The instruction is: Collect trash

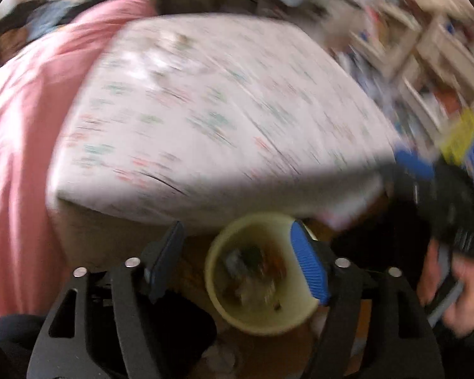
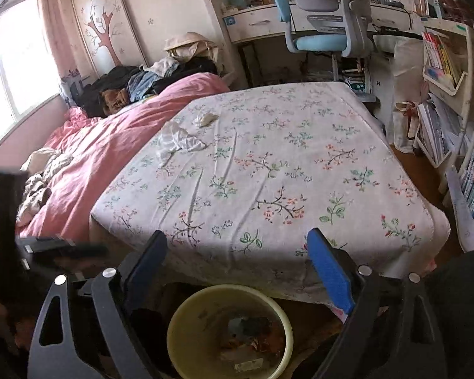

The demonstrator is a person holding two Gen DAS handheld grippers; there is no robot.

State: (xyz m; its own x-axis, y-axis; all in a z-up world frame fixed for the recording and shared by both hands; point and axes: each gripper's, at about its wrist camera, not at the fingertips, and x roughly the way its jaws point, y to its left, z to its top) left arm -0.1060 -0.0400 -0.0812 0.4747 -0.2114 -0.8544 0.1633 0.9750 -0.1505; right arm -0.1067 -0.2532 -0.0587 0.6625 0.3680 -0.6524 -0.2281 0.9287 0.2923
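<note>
Standing on the floor at the foot of the bed, the yellow trash bin (image 2: 230,331) sits at 6 o'clock in the right wrist view and holds a small heap of mixed scraps on its bottom. The right gripper (image 2: 237,271) hangs above the bin with its jaws spread wide and nothing between them. In the left wrist view, which is heavily blurred, the same bin (image 1: 259,274) lies at 6 o'clock, and the left gripper (image 1: 237,262) is poised over it, jaws wide apart and empty; its blue pad overlaps the bin rim in the picture, and contact cannot be judged. At 4 o'clock in that view a hand (image 1: 452,287) grips the other tool.

On the floral bed sheet (image 2: 268,164), at 11 o'clock from the bin, lie a crumpled white wrapper (image 2: 177,139) and, just beyond it, a wadded tissue (image 2: 207,118), the two near each other but apart. A pink duvet (image 2: 117,145) covers the bed at 10 o'clock. A blue desk chair (image 2: 319,31) stands at 1 o'clock, and bookshelves (image 2: 452,94) at 3 o'clock.
</note>
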